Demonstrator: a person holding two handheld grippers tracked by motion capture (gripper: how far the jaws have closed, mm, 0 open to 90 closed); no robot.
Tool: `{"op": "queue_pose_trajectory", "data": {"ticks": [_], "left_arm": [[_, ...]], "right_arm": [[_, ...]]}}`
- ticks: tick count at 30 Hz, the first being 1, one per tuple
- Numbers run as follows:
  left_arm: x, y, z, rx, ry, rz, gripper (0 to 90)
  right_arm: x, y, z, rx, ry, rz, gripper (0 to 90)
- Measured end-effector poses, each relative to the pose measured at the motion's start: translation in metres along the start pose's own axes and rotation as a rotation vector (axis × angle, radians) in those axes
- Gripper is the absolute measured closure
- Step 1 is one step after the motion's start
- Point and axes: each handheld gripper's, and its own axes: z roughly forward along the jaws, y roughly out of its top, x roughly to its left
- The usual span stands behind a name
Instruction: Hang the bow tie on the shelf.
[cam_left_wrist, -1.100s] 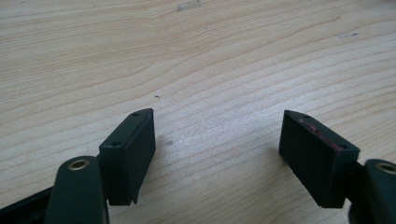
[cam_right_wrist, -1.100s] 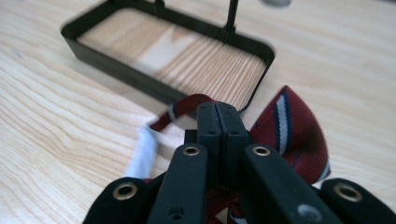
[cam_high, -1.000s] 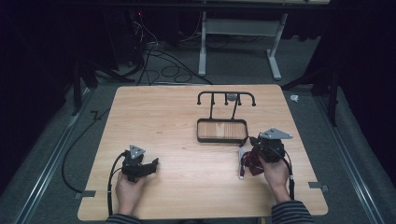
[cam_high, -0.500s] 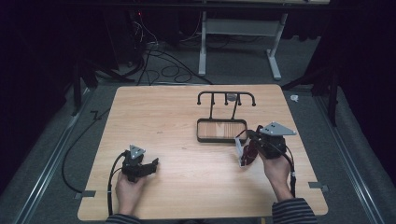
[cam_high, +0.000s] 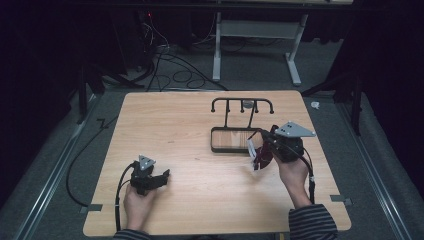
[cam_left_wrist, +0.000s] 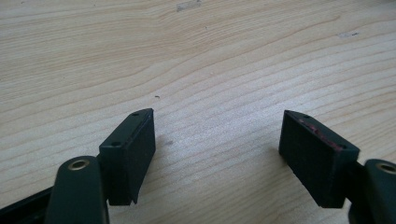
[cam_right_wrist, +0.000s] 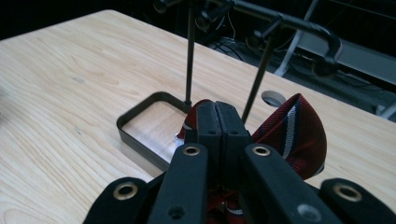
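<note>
A dark red cloth with white and blue stripes (cam_high: 261, 158) hangs off the table, pinched in my right gripper (cam_high: 264, 140). In the right gripper view the jaws (cam_right_wrist: 216, 112) are shut tight, with the cloth (cam_right_wrist: 292, 130) bulging out to the right of them. Just beyond stands a black metal rack (cam_high: 242, 104) with a hooked top bar and a rectangular base frame (cam_right_wrist: 140, 135). My left gripper (cam_high: 161, 177) rests low on the wooden table (cam_high: 175, 125) at the near left. Its jaws (cam_left_wrist: 217, 126) stand wide apart over bare wood.
A round grommet hole (cam_right_wrist: 273, 98) sits in the table behind the rack's posts. Beyond the far edge, cables (cam_high: 165, 60) lie on the floor next to a white desk frame (cam_high: 255, 30). A cable trails from the left gripper off the near left edge.
My right gripper has risen with the cloth and moved a little toward the rack's base. The left gripper has stayed where it was.
</note>
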Motion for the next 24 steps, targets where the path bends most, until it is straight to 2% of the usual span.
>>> {"op": "queue_pose_trajectory", "data": {"ticks": [24], "left_arm": [[0.000,0.000,0.000,0.000,-0.001,0.000,27.6]], "right_arm": [[0.007,0.037,0.022,-0.022,0.062,-0.005,90.0]]}}
